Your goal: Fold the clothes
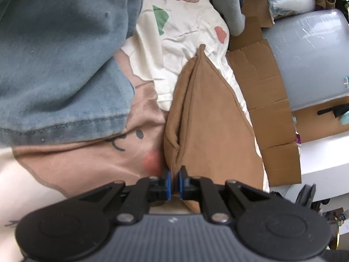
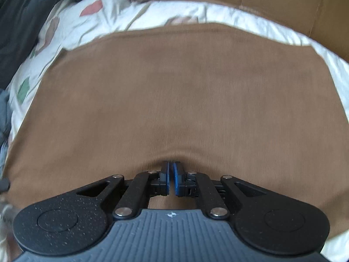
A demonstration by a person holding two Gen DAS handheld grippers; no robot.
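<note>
On the bed, both grippers, left gripper [image 1: 173, 175] and right gripper [image 2: 171, 169], have jaws pinched nearly closed on the brown garment [image 2: 185, 91]; probably one fold in, more folding left.

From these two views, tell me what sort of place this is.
Probably a bedroom in a home used partly for storage: a printed duvet spread on a bed, clothes such as the brown garment and denim on it, flattened cardboard boxes alongside.
</note>
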